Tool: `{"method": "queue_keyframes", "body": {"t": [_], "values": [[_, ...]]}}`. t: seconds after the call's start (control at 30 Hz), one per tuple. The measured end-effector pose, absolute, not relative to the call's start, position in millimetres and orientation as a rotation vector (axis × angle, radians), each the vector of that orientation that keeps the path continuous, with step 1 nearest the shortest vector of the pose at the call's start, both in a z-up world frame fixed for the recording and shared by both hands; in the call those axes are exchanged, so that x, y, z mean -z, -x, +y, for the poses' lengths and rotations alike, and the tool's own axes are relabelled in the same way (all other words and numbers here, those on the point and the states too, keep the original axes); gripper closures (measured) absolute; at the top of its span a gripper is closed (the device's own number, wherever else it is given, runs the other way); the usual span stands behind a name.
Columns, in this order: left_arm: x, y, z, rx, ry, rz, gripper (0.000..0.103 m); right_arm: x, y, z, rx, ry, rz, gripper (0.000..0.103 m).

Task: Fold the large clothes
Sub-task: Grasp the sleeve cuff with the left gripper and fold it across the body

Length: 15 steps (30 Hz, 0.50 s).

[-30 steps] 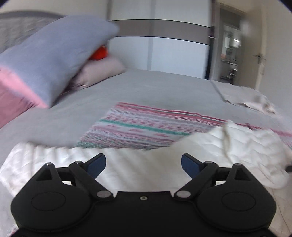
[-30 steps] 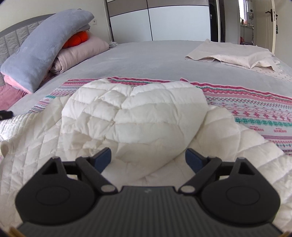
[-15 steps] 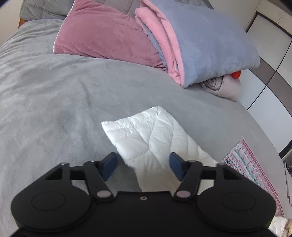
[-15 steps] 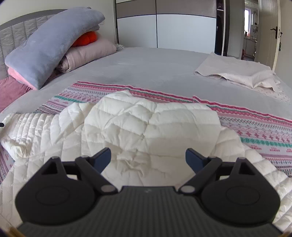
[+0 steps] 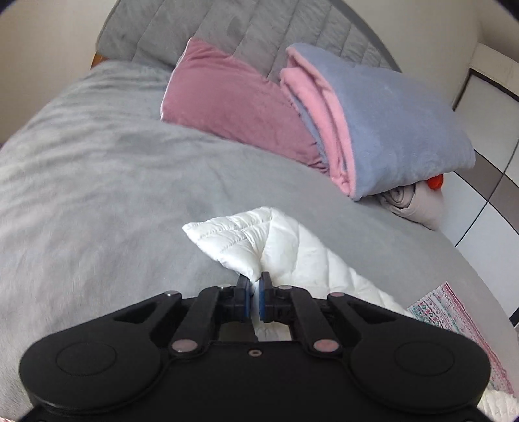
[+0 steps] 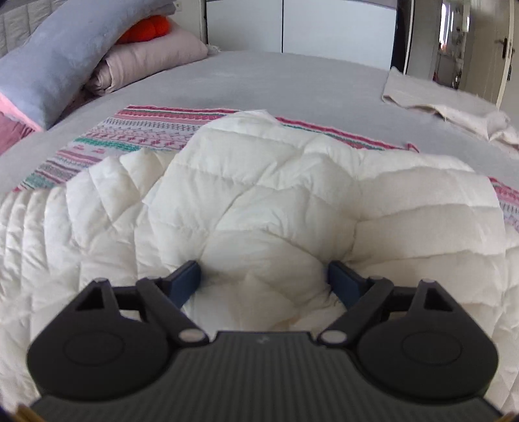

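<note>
Covering grey bed (image 5: 97,181): white quilted jacket (image 6: 259,201).

White quilted puffer jacket (image 6: 259,201) lies spread on the grey bedspread (image 6: 292,81), partly over a striped patterned woven cloth (image 6: 136,130) whose far edge shows beyond the jacket. One jacket end (image 5: 246,240) reaches toward the headboard side and sits between the pads of the left gripper (image 5: 255,293). Right gripper (image 6: 262,279) sits over the jacket's middle bulge, pads either side. Behind the jacket end: pink velvet pillow (image 5: 227,100) against the grey padded headboard (image 5: 246,29); right of it, folded blue-and-pink fleece blanket (image 5: 382,123) on top of a beige rolled bedding bundle (image 5: 412,201). Crumpled cream sheet (image 6: 447,107) lies at the far right of the bed.
</note>
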State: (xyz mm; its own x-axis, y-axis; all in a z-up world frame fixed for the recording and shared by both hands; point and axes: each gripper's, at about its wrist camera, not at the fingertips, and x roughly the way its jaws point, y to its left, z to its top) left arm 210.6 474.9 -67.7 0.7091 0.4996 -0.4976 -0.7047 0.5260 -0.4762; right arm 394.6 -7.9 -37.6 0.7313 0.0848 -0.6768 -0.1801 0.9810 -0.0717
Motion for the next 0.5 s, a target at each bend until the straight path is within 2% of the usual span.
{"method": "queue_keyframes", "body": {"t": [0.23, 0.5], "values": [[41, -198, 475, -0.652, 0.768, 0.203, 0.097, -7, -356, -45, -0.212, 0.005, 0.729, 0.013], [-47, -204, 435, -0.48, 0.737, 0.073, 0.098, -40, -296, -121, -0.14, -0.139, 0.731, 0.006]]}}
